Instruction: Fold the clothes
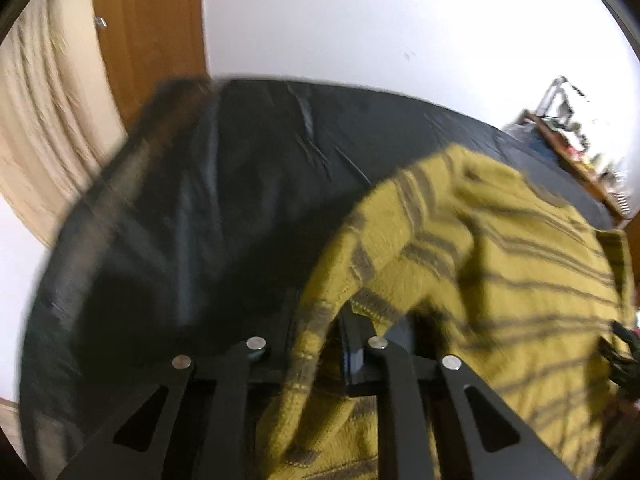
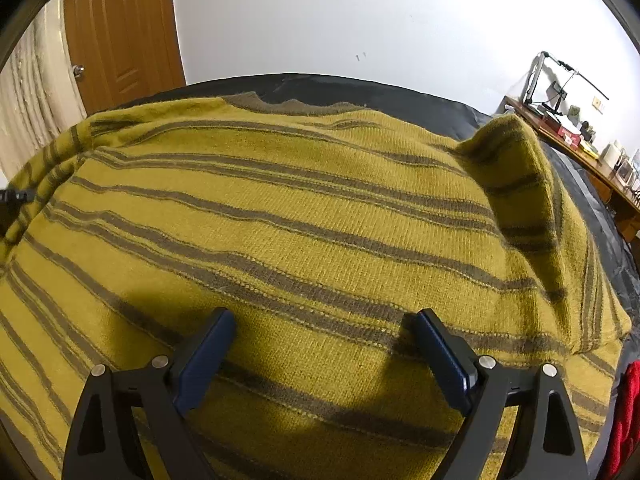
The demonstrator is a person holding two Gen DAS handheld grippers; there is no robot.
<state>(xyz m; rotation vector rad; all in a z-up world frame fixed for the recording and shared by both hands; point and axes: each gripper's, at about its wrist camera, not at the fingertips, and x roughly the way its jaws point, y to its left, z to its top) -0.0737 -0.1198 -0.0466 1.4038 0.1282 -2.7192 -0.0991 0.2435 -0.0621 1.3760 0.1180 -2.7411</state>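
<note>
A mustard-yellow knit sweater (image 2: 304, 216) with grey-brown stripes lies spread on a black sheet (image 1: 224, 184). One sleeve is folded up into a peak (image 2: 516, 160) at the right. In the blurred left wrist view, my left gripper (image 1: 320, 320) is at the sweater's left edge. Its jaws stand close together with a fold of striped fabric (image 1: 308, 344) pinched between them. That fabric hides the left finger. My right gripper (image 2: 324, 314) is open just above the sweater's body, its blue pads (image 2: 444, 360) wide apart with nothing between them.
The black sheet (image 2: 400, 88) runs back to a white wall. A wooden door (image 2: 120, 40) and a beige curtain (image 1: 44, 128) stand at the back left. A wooden desk (image 2: 580, 152) with small items lines the right. Something red (image 2: 628, 420) lies at the lower right.
</note>
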